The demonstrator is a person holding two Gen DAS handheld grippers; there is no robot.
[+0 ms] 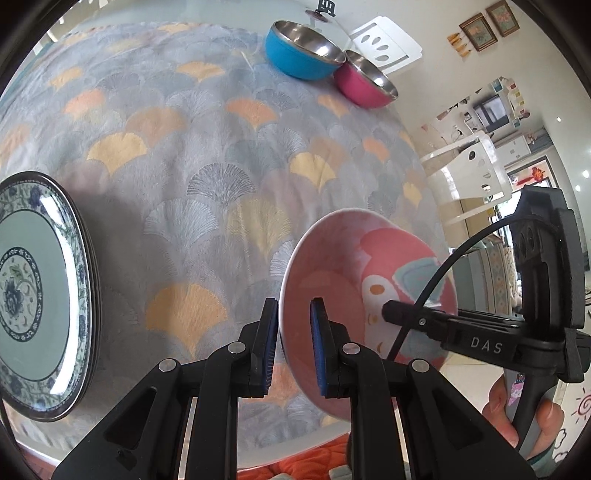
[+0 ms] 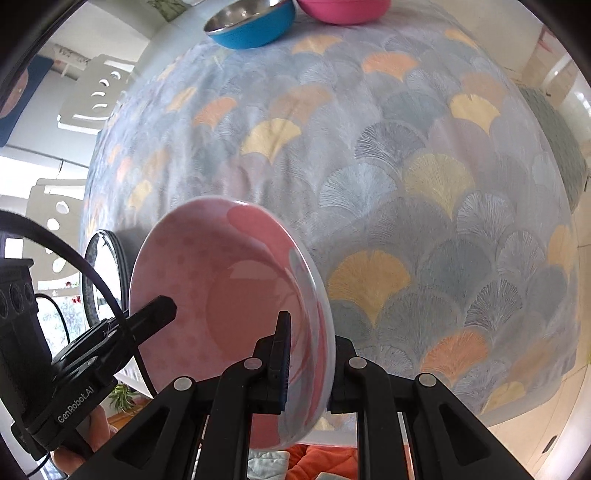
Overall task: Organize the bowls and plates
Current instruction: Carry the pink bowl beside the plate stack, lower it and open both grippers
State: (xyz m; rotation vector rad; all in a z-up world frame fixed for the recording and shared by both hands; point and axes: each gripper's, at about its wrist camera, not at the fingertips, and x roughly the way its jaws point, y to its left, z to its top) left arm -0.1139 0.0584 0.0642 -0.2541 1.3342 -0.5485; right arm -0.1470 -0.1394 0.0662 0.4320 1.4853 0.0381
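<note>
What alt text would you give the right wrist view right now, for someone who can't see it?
The right gripper clamps the rim of a tilted pink bowl, one finger inside and one outside, above a table with a fan-patterned cloth. The left gripper reaches into the bowl from the left; a blue bowl and a magenta bowl sit at the far edge.
</note>
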